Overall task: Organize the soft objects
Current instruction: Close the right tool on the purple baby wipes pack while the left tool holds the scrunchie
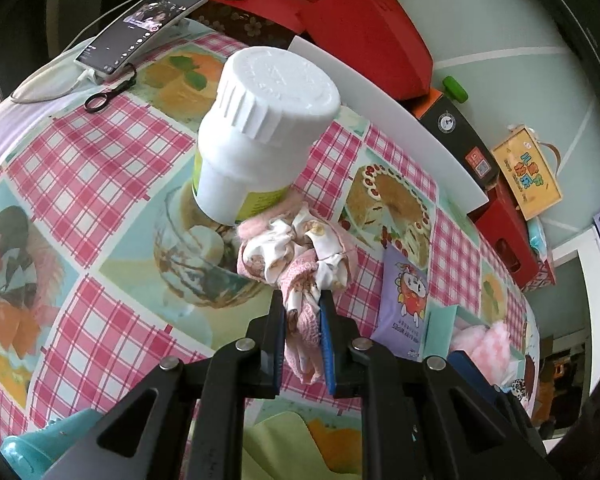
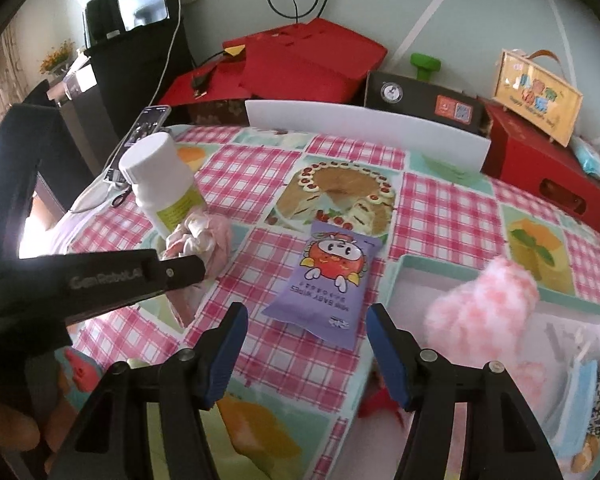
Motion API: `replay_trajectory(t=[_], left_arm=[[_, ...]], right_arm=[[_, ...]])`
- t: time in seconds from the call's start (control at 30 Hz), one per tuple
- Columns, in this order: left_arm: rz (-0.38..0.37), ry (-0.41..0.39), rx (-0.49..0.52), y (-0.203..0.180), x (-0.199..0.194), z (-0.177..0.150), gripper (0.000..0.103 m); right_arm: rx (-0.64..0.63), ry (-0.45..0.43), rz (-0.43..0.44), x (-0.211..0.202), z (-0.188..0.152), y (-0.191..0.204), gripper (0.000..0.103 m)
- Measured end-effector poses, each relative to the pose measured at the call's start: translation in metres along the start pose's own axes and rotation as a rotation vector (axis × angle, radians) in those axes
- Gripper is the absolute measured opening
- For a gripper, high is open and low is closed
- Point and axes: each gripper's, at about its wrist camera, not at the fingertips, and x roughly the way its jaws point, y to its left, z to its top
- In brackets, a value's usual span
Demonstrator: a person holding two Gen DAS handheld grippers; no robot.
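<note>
1. Left wrist view: left gripper clenches the pink-and-white cloth beside the white bottle
2. Right gripper gapes empty over the purple wipes pack, near the fluffy pink sock

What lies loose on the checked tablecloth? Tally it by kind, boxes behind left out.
Crumpled pink-and-white cloth: 1
White pill bottle: 1
Purple baby wipes pack: 1
Smartphone: 1
Small black scissors: 1
Total: 5
</note>
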Motion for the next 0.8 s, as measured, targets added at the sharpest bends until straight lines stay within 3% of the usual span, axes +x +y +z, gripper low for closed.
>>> replay_trajectory(t=[0.8], left_arm=[[-0.009,-0.013,-0.030,0.005,-0.006,0.001,0.016]], right_arm=[[0.062,0.111,-0.041,0.040,0.021,-0.002,0.064]])
